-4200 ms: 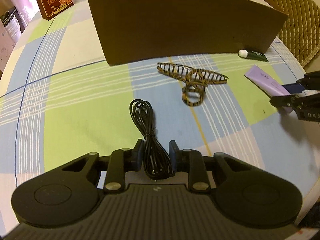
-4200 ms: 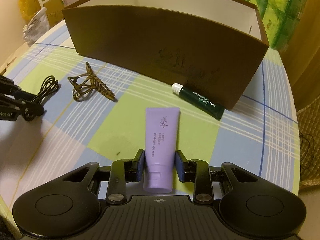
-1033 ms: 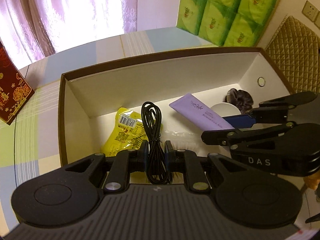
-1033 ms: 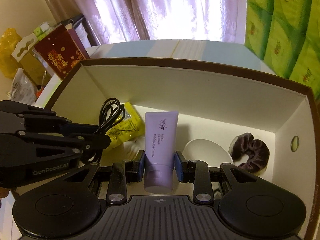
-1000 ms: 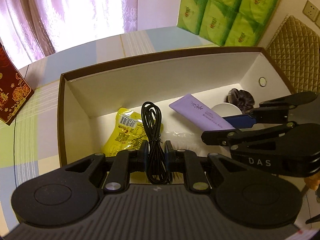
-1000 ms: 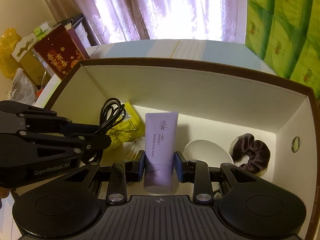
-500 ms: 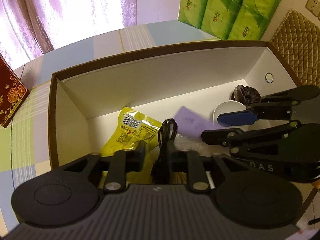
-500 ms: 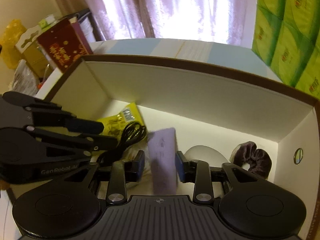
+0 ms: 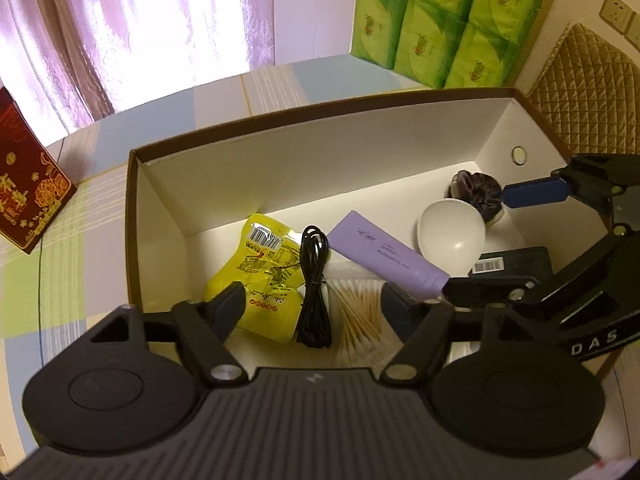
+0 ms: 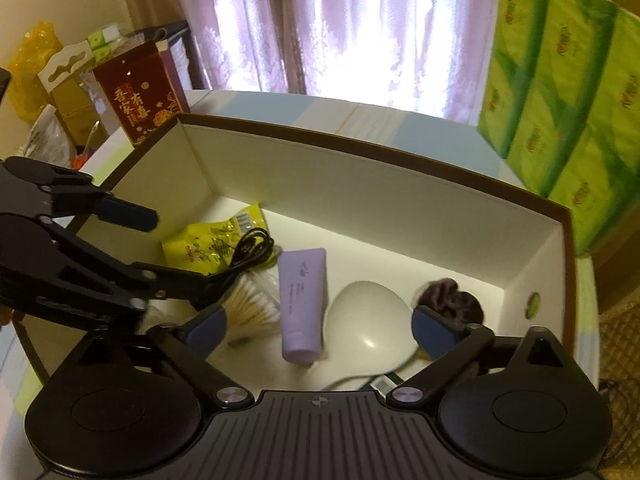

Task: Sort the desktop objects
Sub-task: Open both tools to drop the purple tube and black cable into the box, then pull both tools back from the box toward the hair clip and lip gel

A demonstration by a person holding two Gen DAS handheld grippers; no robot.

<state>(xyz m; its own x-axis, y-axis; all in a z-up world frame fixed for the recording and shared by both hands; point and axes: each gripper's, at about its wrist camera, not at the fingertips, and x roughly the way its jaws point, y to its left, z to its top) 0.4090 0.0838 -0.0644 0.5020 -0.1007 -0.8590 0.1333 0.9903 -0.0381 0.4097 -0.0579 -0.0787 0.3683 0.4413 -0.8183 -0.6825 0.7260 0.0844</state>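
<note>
Both grippers hang open over the brown box with white inside [image 9: 280, 168] [image 10: 360, 188]. My left gripper [image 9: 314, 304] has its fingers spread wide above a coiled black cable [image 9: 314, 280] [image 10: 250, 258] that lies on the box floor. The right gripper [image 10: 320, 326] is spread above a lilac tube [image 10: 302, 304] [image 9: 386, 254] that lies flat beside the cable. Neither gripper holds anything. In the left wrist view the right gripper [image 9: 532, 236] shows at the right edge.
Also in the box: a yellow snack packet [image 9: 264, 276], a bag of cotton swabs [image 9: 358, 316], a white round piece [image 9: 450, 236], a dark scrunchie [image 10: 448, 300] and a black barcoded box [image 9: 512, 264]. Green tissue packs [image 10: 560, 92] and a red carton [image 10: 140, 92] stand behind.
Both grippers have opened. The cable and the lilac tube have dropped from between the fingers onto the box floor, and both grippers have lifted slightly.
</note>
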